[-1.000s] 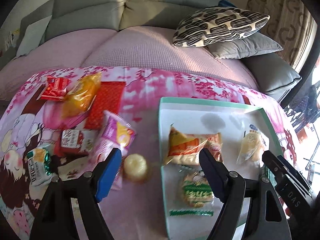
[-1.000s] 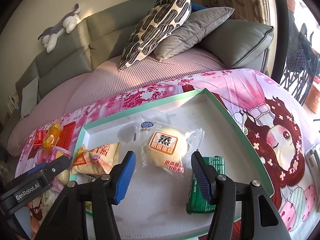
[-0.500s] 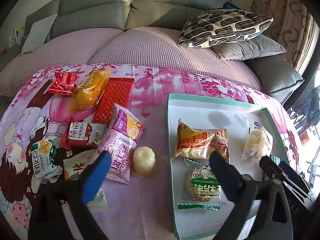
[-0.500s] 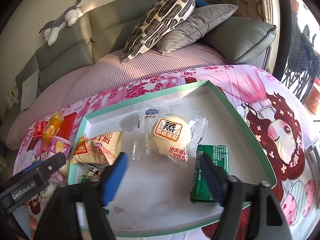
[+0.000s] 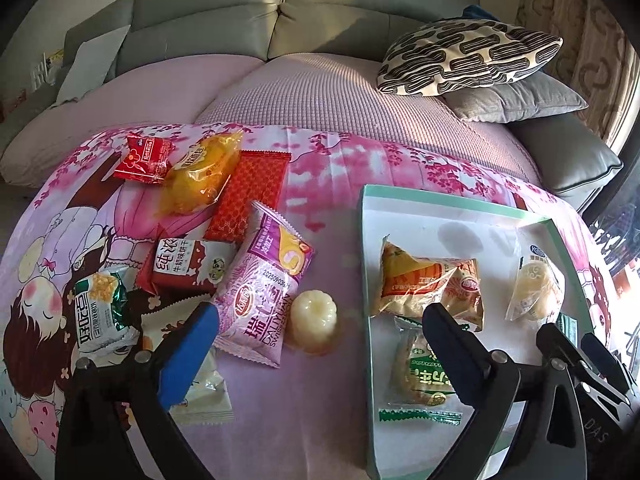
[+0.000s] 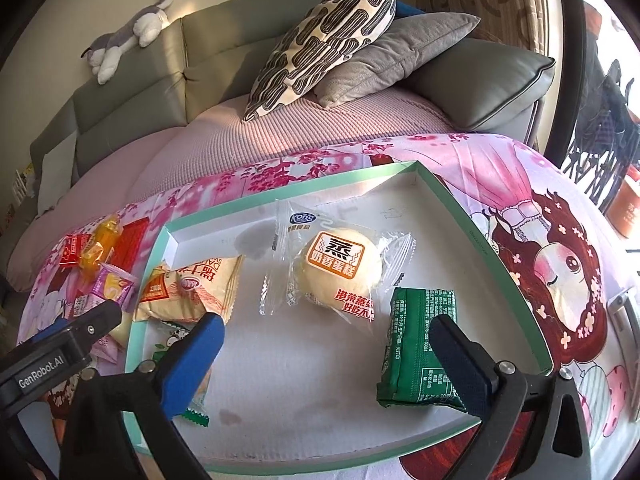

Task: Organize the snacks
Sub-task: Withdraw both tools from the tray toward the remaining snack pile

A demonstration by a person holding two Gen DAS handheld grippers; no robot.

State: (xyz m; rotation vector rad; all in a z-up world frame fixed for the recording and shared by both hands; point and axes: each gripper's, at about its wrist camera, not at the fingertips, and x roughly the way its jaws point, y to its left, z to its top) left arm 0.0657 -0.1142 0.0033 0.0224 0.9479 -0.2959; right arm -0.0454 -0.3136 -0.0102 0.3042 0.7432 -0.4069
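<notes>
Four wrapped snacks (image 6: 340, 264) inside green-rimmed tray (image 6: 472, 216)

tray (image 5: 538, 222): right | loose snacks (image 5: 264, 292): left, on cloth (image 5: 340, 184)

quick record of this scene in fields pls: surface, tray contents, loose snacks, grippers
surface: pink cartoon-print cloth over a table, grey sofa behind
tray: white shallow tray with mint-green rim
in tray: round steamed cake in clear wrapper, green foil packet, orange-and-cream pastry bag, green-and-white biscuit packet
loose on cloth: pale jelly cup, purple swiss-roll packet, yellow cake bag, several red packets
left gripper: open, nothing between fingers
right gripper: open, jaws just opened, holding nothing
</notes>
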